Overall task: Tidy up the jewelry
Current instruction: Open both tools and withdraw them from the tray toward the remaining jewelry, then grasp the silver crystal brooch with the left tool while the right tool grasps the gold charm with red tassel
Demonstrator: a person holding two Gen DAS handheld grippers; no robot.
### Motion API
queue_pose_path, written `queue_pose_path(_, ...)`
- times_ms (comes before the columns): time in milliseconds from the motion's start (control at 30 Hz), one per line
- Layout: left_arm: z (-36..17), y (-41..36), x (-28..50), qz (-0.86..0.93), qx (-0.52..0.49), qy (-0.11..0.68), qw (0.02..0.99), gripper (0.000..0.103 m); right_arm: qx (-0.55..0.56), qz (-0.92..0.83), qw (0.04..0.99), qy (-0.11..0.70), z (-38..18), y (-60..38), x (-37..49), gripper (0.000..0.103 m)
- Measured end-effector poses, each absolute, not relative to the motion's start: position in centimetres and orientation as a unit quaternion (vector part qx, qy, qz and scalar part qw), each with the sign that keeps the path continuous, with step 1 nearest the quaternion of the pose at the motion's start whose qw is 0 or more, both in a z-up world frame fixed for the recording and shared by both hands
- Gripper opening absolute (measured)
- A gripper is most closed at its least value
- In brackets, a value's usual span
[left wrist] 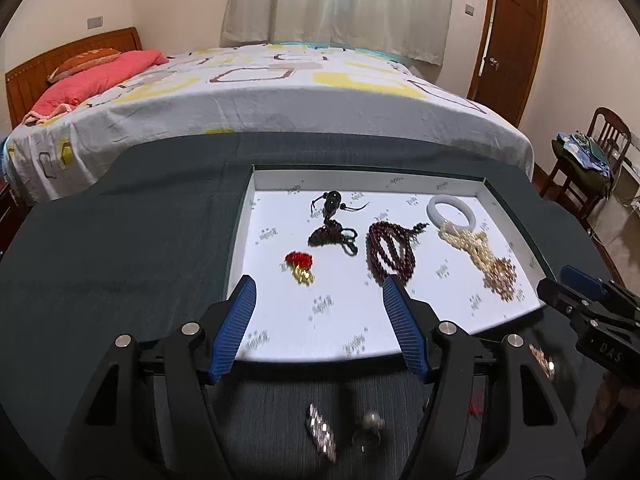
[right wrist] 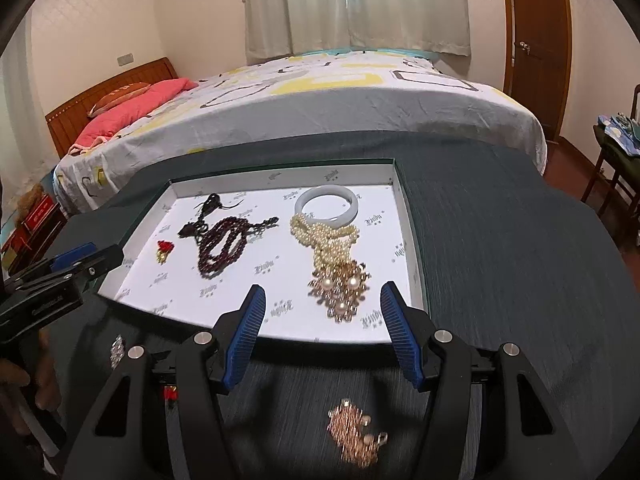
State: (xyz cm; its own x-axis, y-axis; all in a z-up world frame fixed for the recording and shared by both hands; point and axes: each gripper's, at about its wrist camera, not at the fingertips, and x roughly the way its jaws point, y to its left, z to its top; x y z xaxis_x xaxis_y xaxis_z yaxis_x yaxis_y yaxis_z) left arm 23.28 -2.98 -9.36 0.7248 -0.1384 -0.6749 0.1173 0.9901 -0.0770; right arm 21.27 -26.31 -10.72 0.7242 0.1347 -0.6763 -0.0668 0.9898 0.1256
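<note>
A shallow white-lined box tray [left wrist: 248, 216] [right wrist: 404, 220] lies on a dark cloth. In it lie a red and gold earring [left wrist: 299, 266] [right wrist: 164, 250], a black cord pendant [left wrist: 332, 224], dark red beads [left wrist: 388, 250] [right wrist: 224, 246], a white bangle [left wrist: 452, 210] [right wrist: 329, 206] and a pearl necklace with a gold cluster [left wrist: 480, 254] [right wrist: 336, 264]. My left gripper [left wrist: 318, 286] is open above the tray's near edge. My right gripper [right wrist: 322, 294] is open and empty. On the cloth before the tray lie a rhinestone clip [left wrist: 320, 430] [right wrist: 117, 350], a pearl ring [left wrist: 372, 424] and a gold earring [right wrist: 356, 436].
The dark cloth [left wrist: 120, 260] covers the table. A bed [left wrist: 260, 92] stands just behind it. A wooden chair with clothes [left wrist: 588, 156] is at the right, near a door [left wrist: 512, 32]. A small red piece [right wrist: 171, 394] lies under the right gripper's left finger.
</note>
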Motion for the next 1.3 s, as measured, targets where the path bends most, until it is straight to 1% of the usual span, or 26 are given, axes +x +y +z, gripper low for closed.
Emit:
queue_pose_path(367, -10.9, -2.6, 19.0, -0.062, -0.016, 0.394, 0.917, 0.064, 0.043, 0.064, 0.923, 0.378, -11.3, -26.1, 17.5, 0.059)
queue_pose_path(667, -11.2, -2.1, 15.9, -0.052, -0.016, 0.396, 0.917, 0.064, 0.039, 0.069, 0.918, 0.388, -11.9, -25.7, 14.7, 0.059)
queue_pose_path(967, -12.9, -2.1, 15.7, -0.046, -0.01, 0.413, 0.909, 0.064, 0.036, 0.071, 0.914, 0.398, -12.8, -25.4, 13.4, 0.059)
queue_pose_path(1100, -13.6, -1.7, 16.4, -0.041, -0.012, 0.422, 0.906, 0.06, 0.035, 0.074, 0.913, 0.4, -13.1, -25.1, 13.5, 0.059)
queue_pose_path(1167, -13.9, -1.6, 16.8, -0.039, -0.012, 0.424, 0.905, 0.055, 0.034, 0.076, 0.912, 0.401, -13.2, -24.9, 13.7, 0.059)
queue_pose_path(1300, -14.1, -1.7, 17.8, -0.046, -0.02, 0.43, 0.901, 0.055, 0.033, 0.078, 0.91, 0.406, -13.5, -24.7, 13.8, 0.059)
